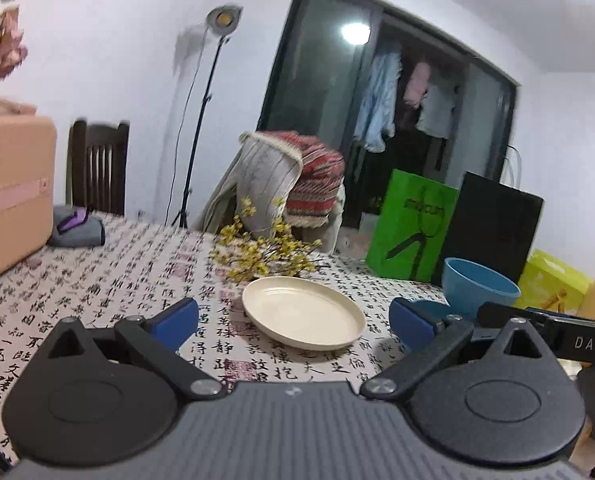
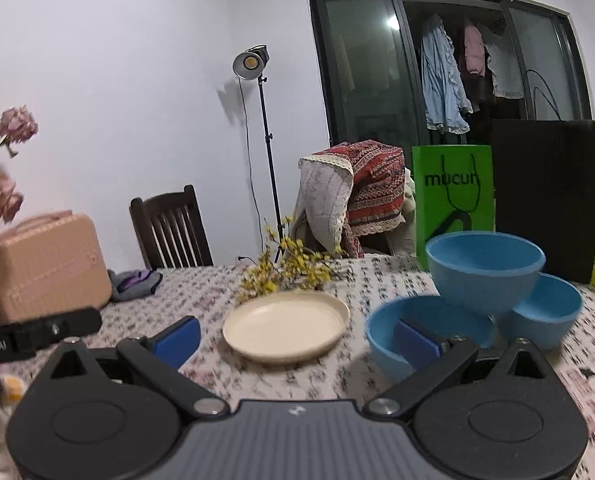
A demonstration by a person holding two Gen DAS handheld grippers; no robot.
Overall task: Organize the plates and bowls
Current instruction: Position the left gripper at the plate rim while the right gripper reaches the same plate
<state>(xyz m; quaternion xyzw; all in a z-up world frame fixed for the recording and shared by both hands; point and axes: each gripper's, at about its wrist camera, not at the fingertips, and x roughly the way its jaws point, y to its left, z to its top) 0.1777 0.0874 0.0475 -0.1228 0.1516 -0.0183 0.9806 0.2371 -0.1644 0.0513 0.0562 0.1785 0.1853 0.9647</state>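
A round cream plate [image 1: 303, 312] lies flat on a table covered by a white cloth with black writing [image 1: 109, 280]. Nothing is on the plate.

The left gripper [image 1: 293, 318] hangs just above the table, right in front of the plate. Its two blue fingertips [image 1: 175, 320] are spread wide apart, with one on each side of the plate, and they hold nothing. The plate sits between them but does not touch them.

The right gripper [image 2: 297, 338] is beside the left one, also low over the table. Its jaws are wide open too and hold nothing. Its right blue fingertip [image 2: 415, 342] is in front of the nearest bowl, so I cannot tell if it touches it.

Three blue round bowls are bunched together to the right of the plate. The nearest blue bowl [image 2: 393, 328] and the far right blue bowl [image 2: 549, 312] sit on the cloth. The top blue bowl [image 2: 483, 268] rests on the two of them, tipped a little.

Behind the plate lies a bunch of small yellow flowers [image 2: 287, 274]. A green paper bag [image 2: 453, 196] stands behind the bowls. A pink hard case [image 2: 45, 266] sits at the far left of the table.
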